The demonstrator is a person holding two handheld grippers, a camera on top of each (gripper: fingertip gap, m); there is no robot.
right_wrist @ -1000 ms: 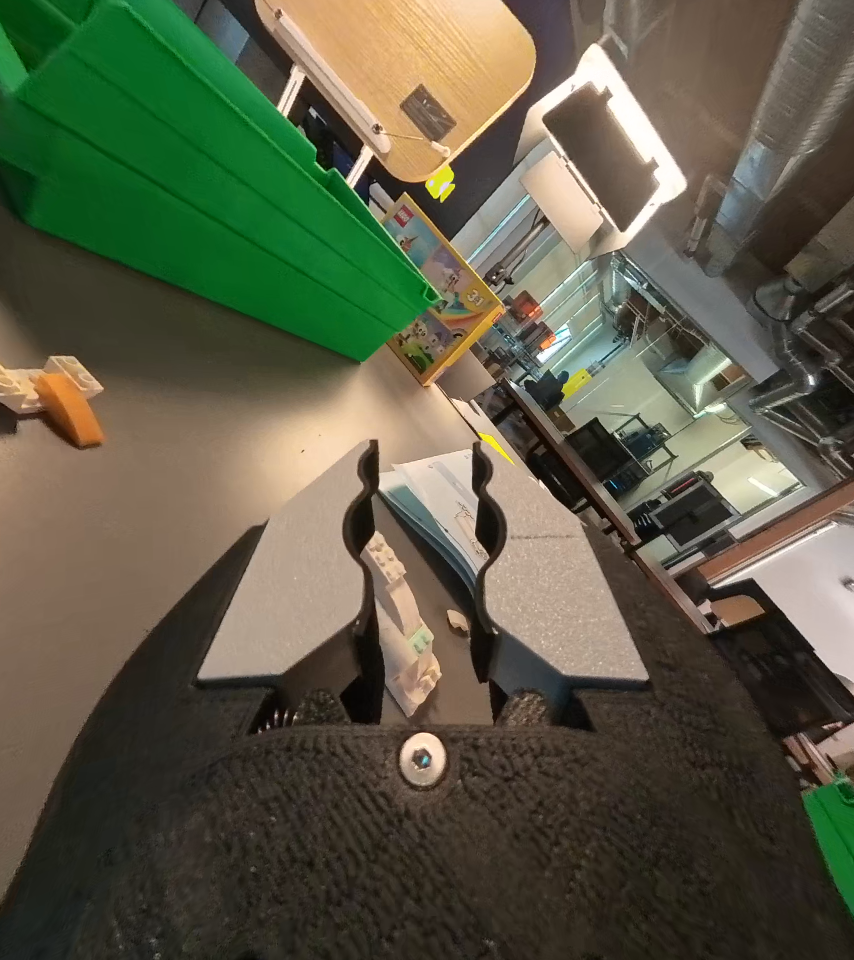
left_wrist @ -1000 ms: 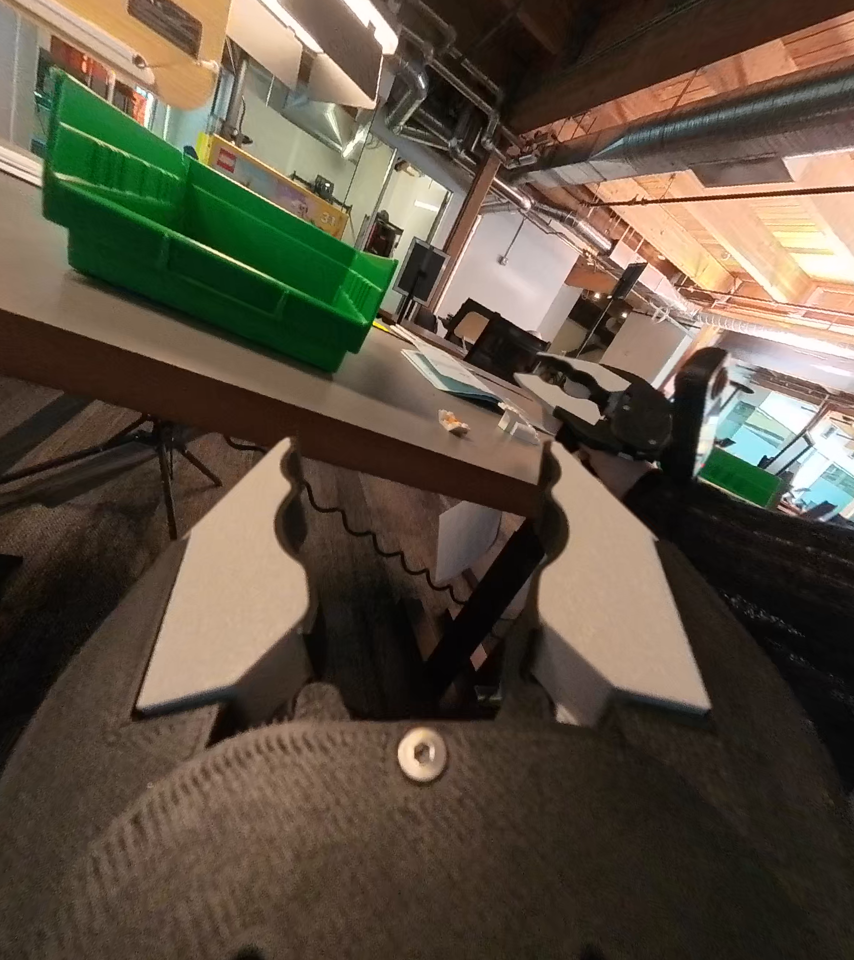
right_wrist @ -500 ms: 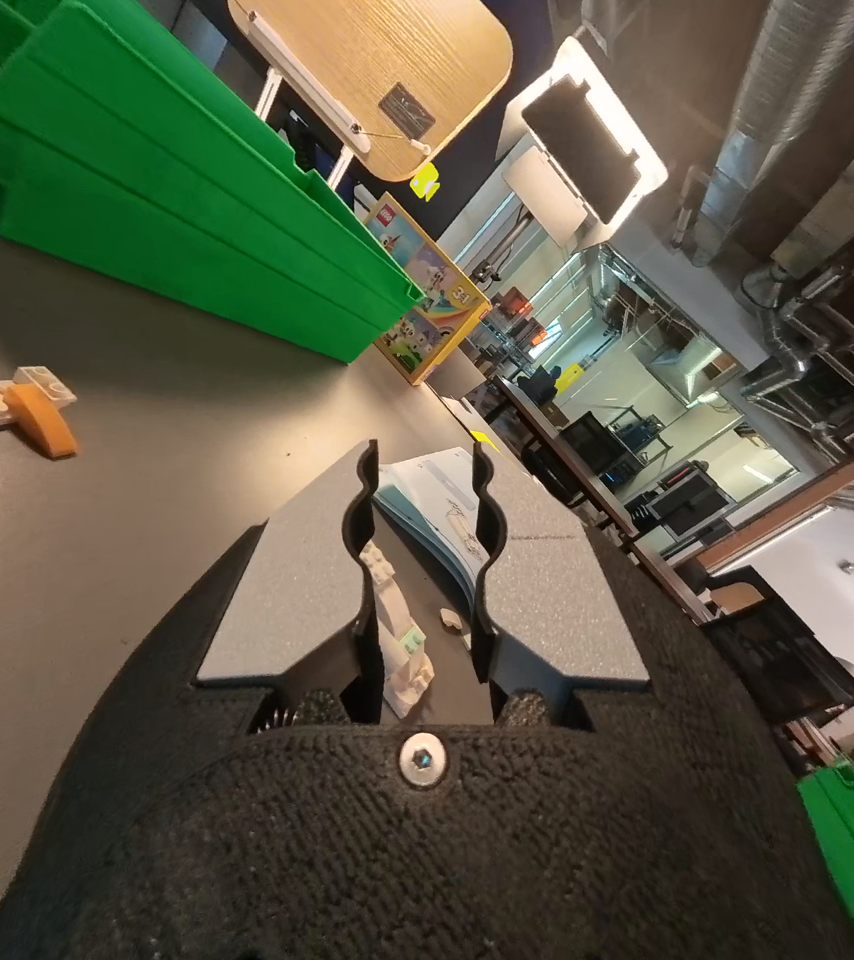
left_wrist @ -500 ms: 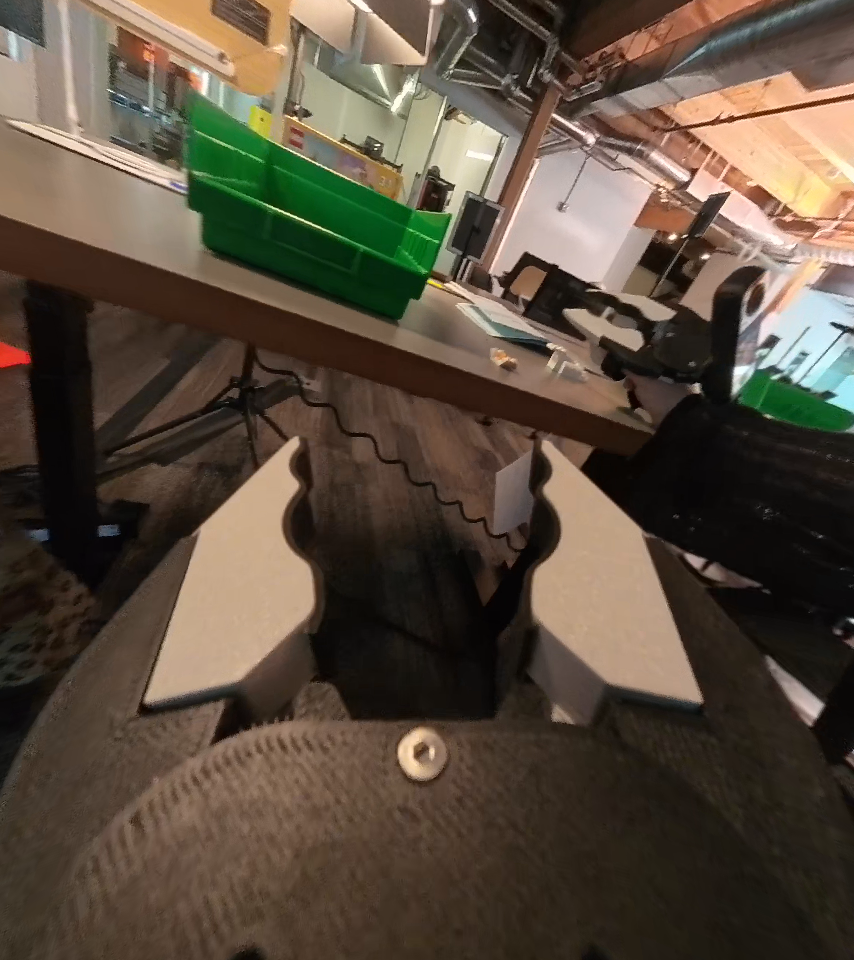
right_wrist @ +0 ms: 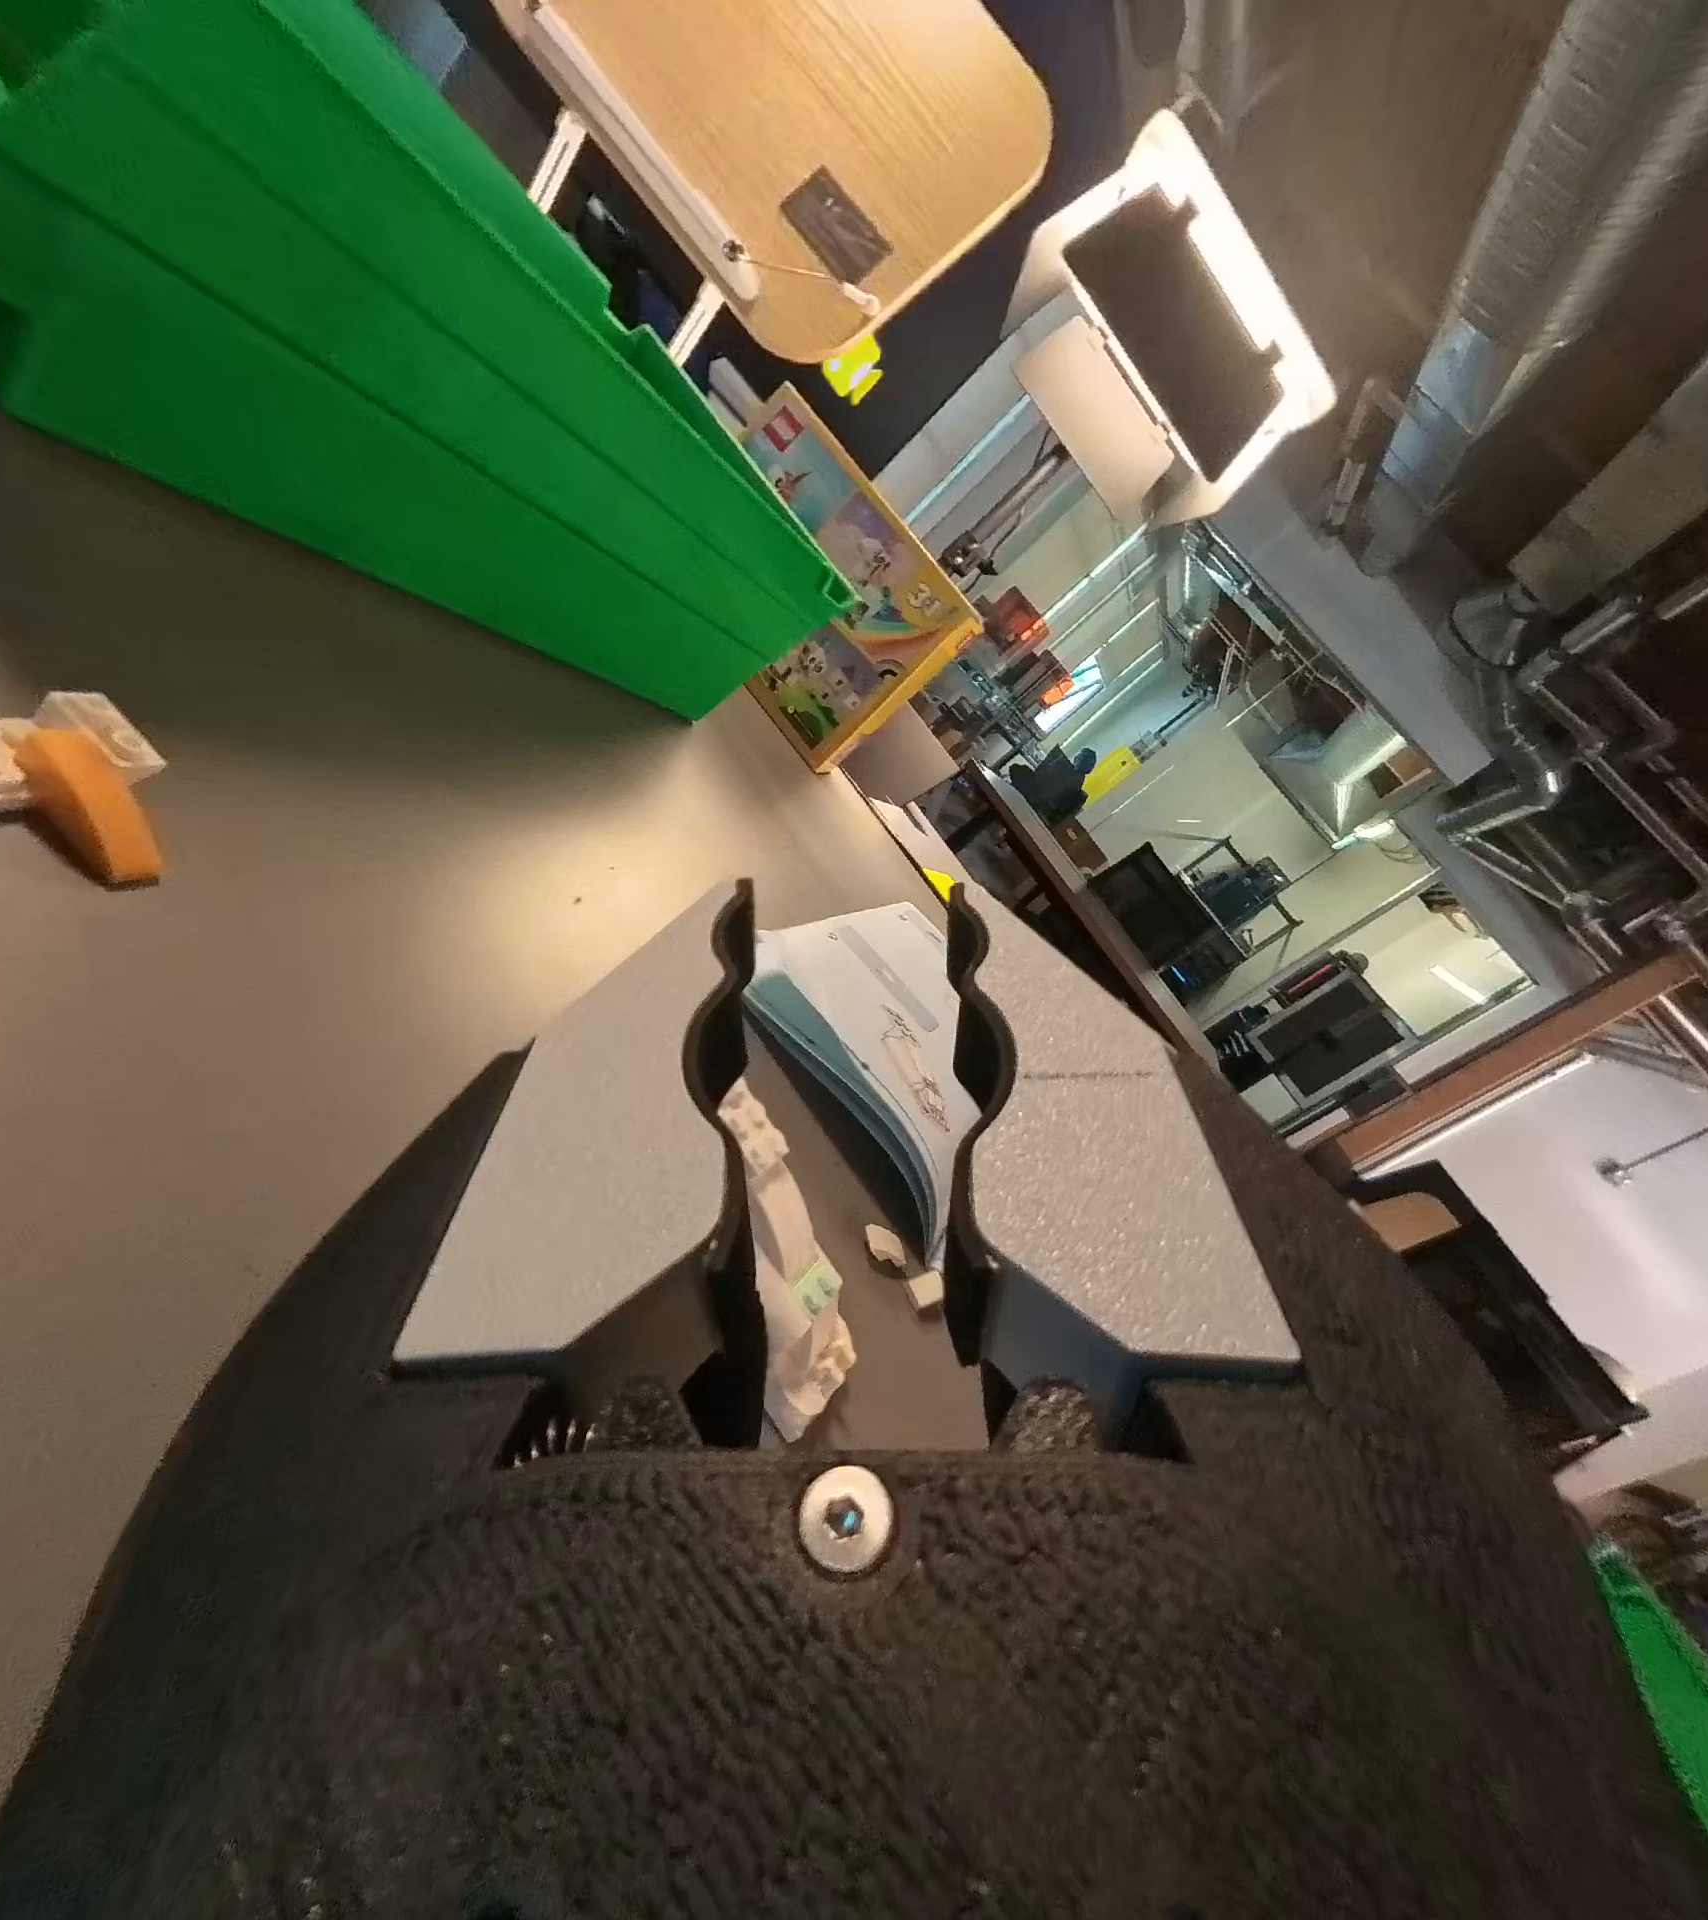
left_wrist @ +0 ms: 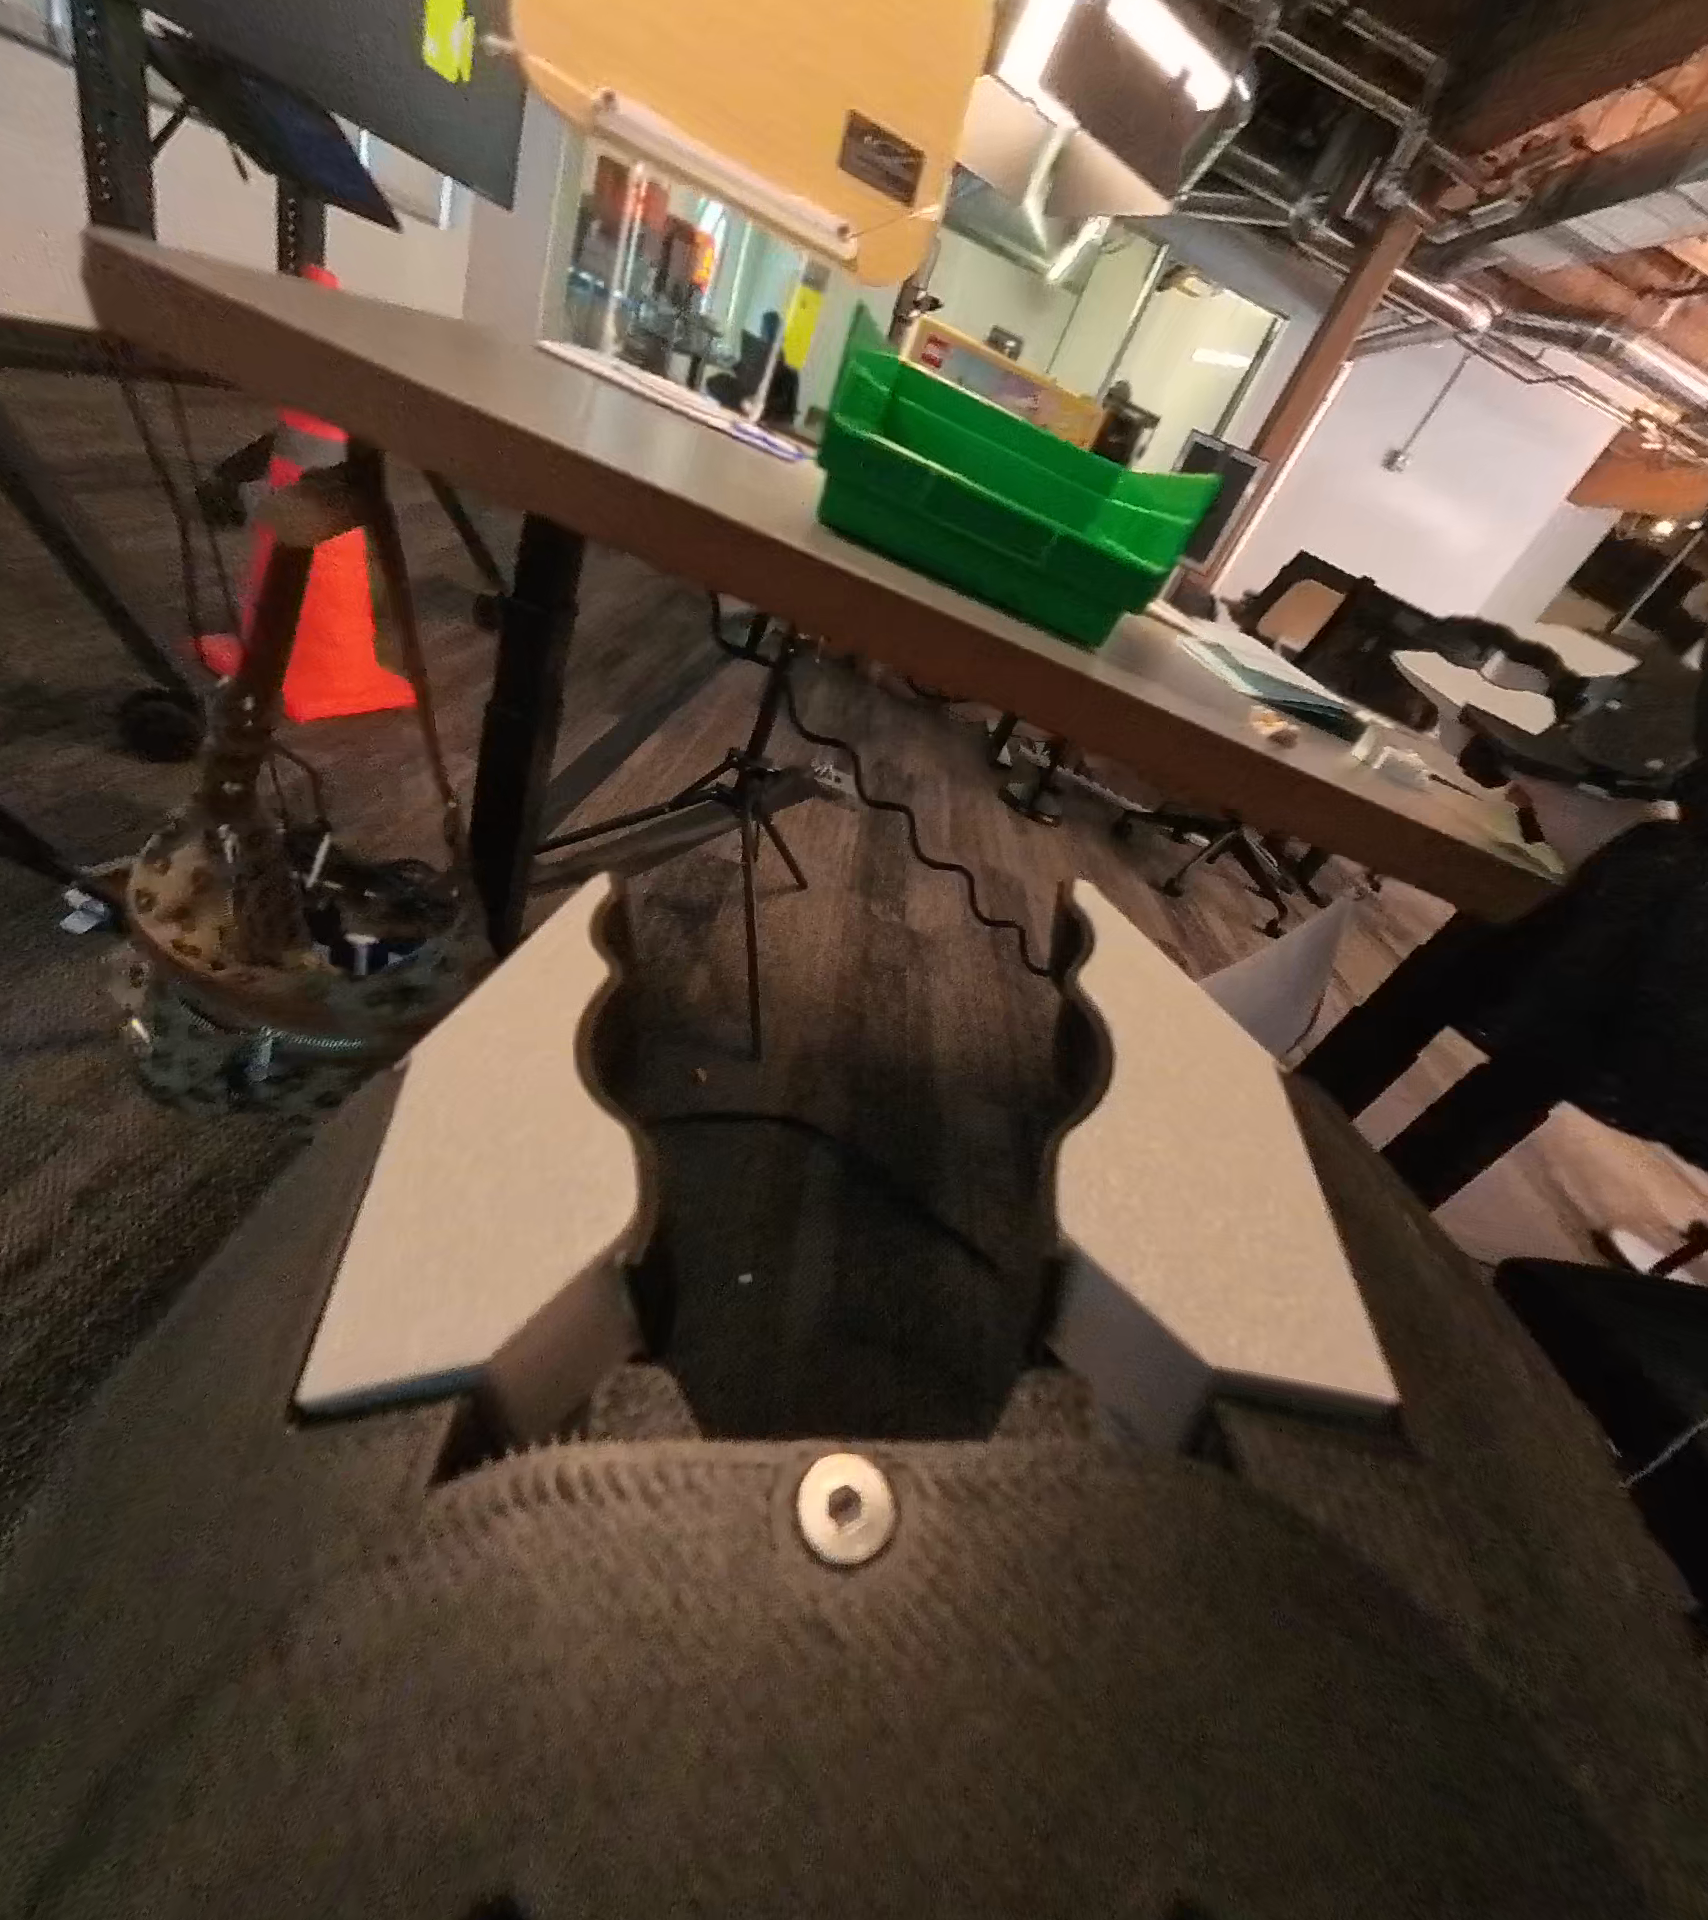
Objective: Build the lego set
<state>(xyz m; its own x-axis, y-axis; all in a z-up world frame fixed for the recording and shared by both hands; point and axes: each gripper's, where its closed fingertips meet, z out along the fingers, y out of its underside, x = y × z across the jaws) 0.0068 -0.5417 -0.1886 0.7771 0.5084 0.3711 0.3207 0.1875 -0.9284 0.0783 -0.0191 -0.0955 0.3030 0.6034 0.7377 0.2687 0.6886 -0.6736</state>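
Note:
My right gripper (right_wrist: 850,904) lies low over the grey table (right_wrist: 206,1039), its jaws apart. A white lego assembly (right_wrist: 777,1226) with a pale green brick stands between the fingers, leaning on the left one; the right finger is clear of it. A white and orange lego piece (right_wrist: 91,800) lies to the left. Two small loose bits (right_wrist: 881,1242) lie by the instruction booklet (right_wrist: 881,1039). My left gripper (left_wrist: 839,904) is open and empty, below the table's edge (left_wrist: 1037,686), over the floor. The lego pieces (left_wrist: 1390,758) show far off on the table.
A green bin (right_wrist: 362,416) stands at the back of the table, also in the left wrist view (left_wrist: 995,520), with the lego box (right_wrist: 860,623) behind it. Under the table are a tripod (left_wrist: 746,810), a coiled cable, an orange cone (left_wrist: 330,634) and a black chair (left_wrist: 1608,987). The left gripper's tips are roughly 55 centimeters from the right gripper's.
My left gripper has pulled back and down from the table, staying open; the table now looks farther off. My right gripper has barely moved, the white assembly still between its fingers.

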